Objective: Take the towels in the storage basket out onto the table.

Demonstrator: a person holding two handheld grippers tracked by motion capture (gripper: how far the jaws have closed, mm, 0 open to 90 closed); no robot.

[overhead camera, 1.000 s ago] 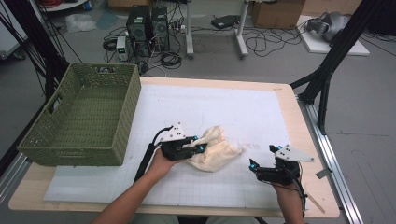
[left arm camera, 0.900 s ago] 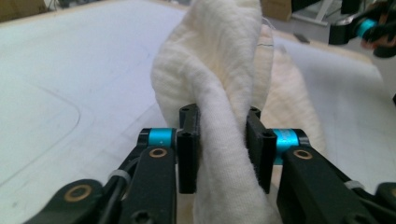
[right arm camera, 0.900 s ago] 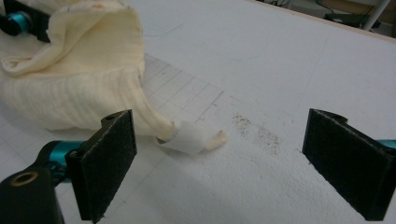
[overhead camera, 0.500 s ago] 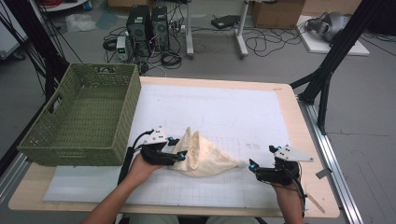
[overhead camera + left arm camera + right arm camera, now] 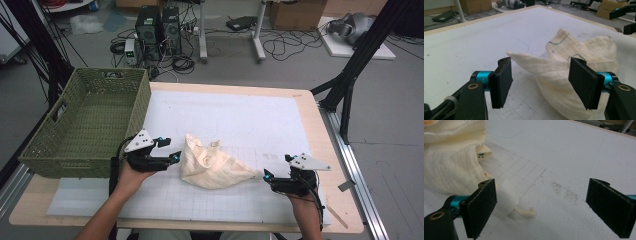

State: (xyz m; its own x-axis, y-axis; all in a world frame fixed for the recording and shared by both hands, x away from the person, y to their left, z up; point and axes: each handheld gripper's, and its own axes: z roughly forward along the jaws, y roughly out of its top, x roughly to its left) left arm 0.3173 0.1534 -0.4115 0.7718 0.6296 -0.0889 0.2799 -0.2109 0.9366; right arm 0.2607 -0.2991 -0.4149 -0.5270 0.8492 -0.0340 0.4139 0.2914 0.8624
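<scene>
A crumpled cream cloth [image 5: 212, 162] lies on the white gridded mat [image 5: 240, 120] near the table's front. My left gripper [image 5: 170, 149] sits just left of the cloth, and its jaws have just been opening. In the left gripper view the pads [image 5: 501, 82] stand wide apart; the cloth [image 5: 559, 72] rises just beyond them, untouched. My right gripper [image 5: 278, 167] rests open at the cloth's right tip. In the right gripper view the cloth [image 5: 451, 165] lies at the upper left, a frayed corner [image 5: 524, 212] beside the left pad [image 5: 484, 205].
A green woven basket [image 5: 145, 100] stands at the table's left, close behind my left hand. The table's wooden front edge [image 5: 200, 225] runs below both forearms. Black frame legs [image 5: 350, 85] rise at the right. Computers and cables lie on the floor behind.
My left gripper has moved left, pulling the cloth's left side with it, then opened and let go. The cloth now lies stretched out wider. My right gripper has stayed put.
</scene>
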